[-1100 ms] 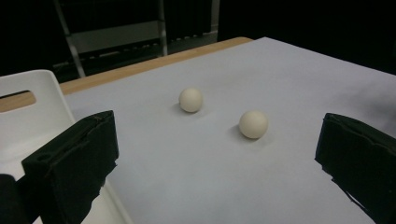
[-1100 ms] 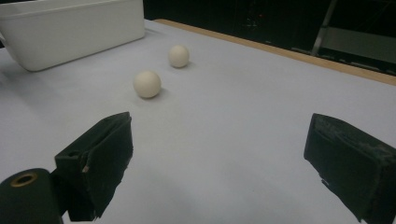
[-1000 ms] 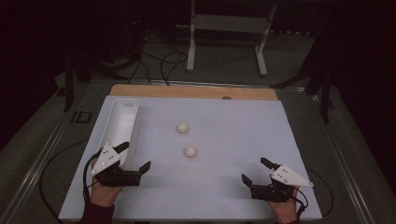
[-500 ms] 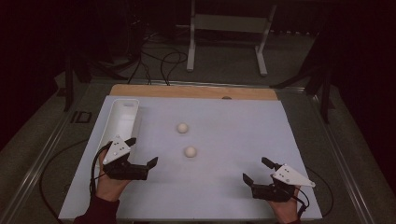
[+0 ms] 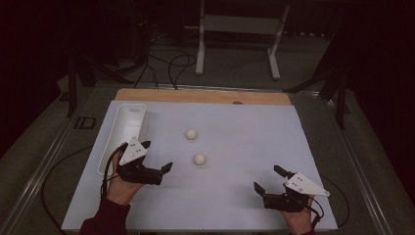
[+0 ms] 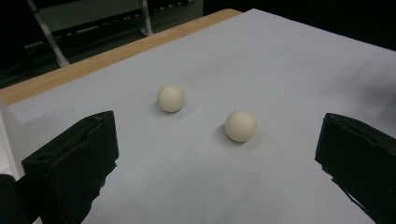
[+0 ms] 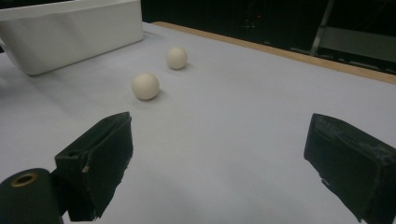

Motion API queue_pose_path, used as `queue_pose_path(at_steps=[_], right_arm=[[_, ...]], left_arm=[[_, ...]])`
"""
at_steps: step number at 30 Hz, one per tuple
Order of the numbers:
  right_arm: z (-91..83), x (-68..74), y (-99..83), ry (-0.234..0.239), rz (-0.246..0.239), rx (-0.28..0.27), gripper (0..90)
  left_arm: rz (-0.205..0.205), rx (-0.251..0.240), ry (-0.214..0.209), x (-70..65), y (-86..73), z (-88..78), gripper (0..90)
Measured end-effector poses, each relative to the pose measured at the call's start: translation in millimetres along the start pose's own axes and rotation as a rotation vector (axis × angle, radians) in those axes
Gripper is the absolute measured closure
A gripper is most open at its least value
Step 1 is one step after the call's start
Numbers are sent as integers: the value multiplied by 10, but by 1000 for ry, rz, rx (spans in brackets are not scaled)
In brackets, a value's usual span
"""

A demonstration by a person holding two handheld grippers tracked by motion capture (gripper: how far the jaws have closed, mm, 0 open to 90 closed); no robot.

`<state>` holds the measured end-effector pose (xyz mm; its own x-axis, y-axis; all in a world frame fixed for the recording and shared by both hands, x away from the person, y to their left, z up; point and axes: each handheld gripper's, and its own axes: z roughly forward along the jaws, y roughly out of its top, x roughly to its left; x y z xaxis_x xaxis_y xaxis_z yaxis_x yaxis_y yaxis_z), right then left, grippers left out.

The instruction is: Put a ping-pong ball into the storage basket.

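— Left gripper: jaws spread wide, nothing between them, nothing touched. Raised a little off the white sheet, just beside the near end of the white tray. Aimed at the two balls.

— And the balls?

— Nearer ball just beyond the left jaw tips, resting on the sheet. Farther ball behind it, closer to the tray, apart from the first. Seen from the left gripper view as two cream spheres between the black pads, the nearer ball to the right, the farther ball to the left, both well ahead of the jaws.

— Right gripper?

— Right gripper low at the near right of the sheet, jaws equally wide, empty, holding nothing. Well apart from both balls. From the right gripper view: the tray at upper left, the balls in front of it, bare sheet between the pads.

— Surface and room?

— White sheet covering a wooden table top, a strip of wood left bare at the far edge. Beyond that, dark floor, loose cables and a pale metal stand. Room dim, the rest too dark to tell.
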<state>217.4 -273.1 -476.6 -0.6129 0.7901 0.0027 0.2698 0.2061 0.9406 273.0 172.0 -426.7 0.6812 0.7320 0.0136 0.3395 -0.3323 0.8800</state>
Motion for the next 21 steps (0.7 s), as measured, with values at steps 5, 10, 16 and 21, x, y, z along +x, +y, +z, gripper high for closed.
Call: queue_pose_path(at_steps=[5,10,16,21], right_arm=[[1,-3,-4,2,1,5,78],[7,2,-5,3,-1,8,78],[13,-5,-12,3,-5,12,78],[11,-9,-14,4,-3,12,79]], left_arm=[[-4,3,3,25,21,37,0],[3,16,-3,25,32,91,0],[7,21,-16,10,43,163,0],[-1,22,-23,6,65,206,0]])
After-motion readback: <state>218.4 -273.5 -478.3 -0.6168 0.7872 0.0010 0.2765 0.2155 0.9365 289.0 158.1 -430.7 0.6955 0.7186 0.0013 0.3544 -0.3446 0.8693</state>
